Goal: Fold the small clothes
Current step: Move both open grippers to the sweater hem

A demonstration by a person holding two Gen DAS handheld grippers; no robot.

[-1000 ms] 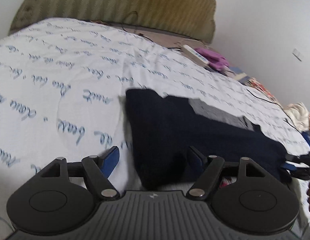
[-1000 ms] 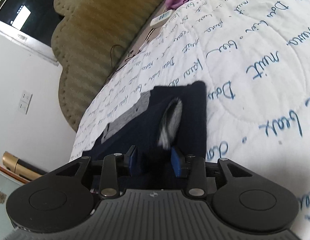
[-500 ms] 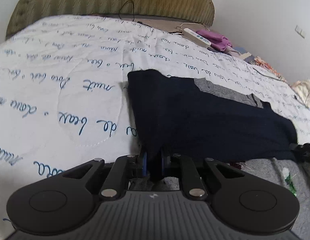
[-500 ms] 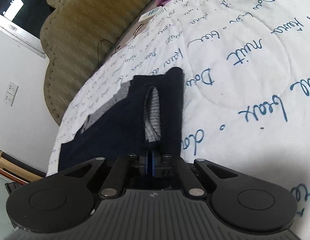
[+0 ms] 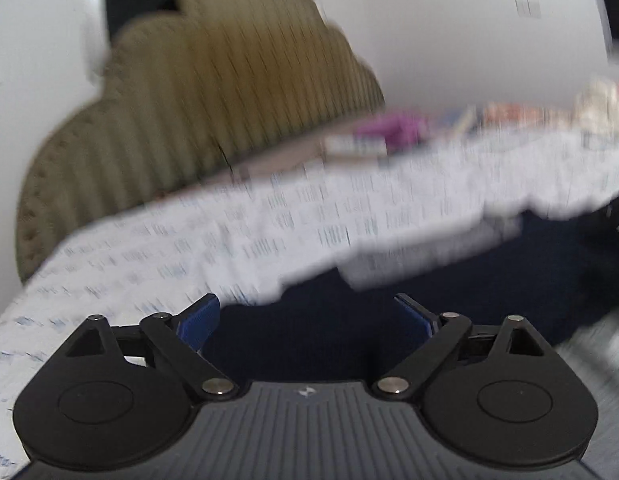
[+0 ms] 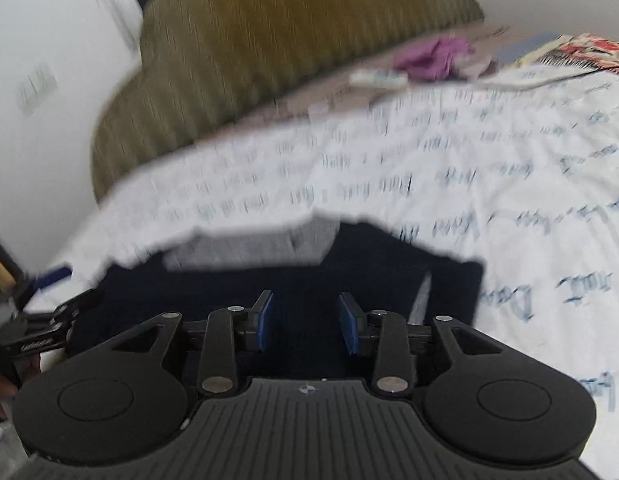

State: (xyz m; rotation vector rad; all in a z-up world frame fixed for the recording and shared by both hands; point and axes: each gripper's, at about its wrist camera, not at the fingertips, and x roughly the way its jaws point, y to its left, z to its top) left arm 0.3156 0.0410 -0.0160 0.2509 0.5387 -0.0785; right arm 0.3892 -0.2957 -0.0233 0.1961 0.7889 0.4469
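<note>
Left gripper (image 5: pixel 307 320): jaws spread wide, gripping nothing, poised over the near edge of the navy garment (image 5: pixel 449 288).
Garment: lying flat on the quilt (image 5: pixel 229 232), straight ahead of both tools, long axis running left to right across the bed; grey band (image 6: pixel 249 246) on its far edge, toward the headboard (image 6: pixel 269 40).
Right gripper (image 6: pixel 306 322): jaws parted, empty, hanging over the garment's right half (heavy blur, contact unclear).
Nearer tool: neither clearly; likely one end each.

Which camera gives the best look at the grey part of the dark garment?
The right wrist view: the grey part shows along the far edge of the navy garment. The left wrist view is blurrier, showing mostly navy cloth.
</note>
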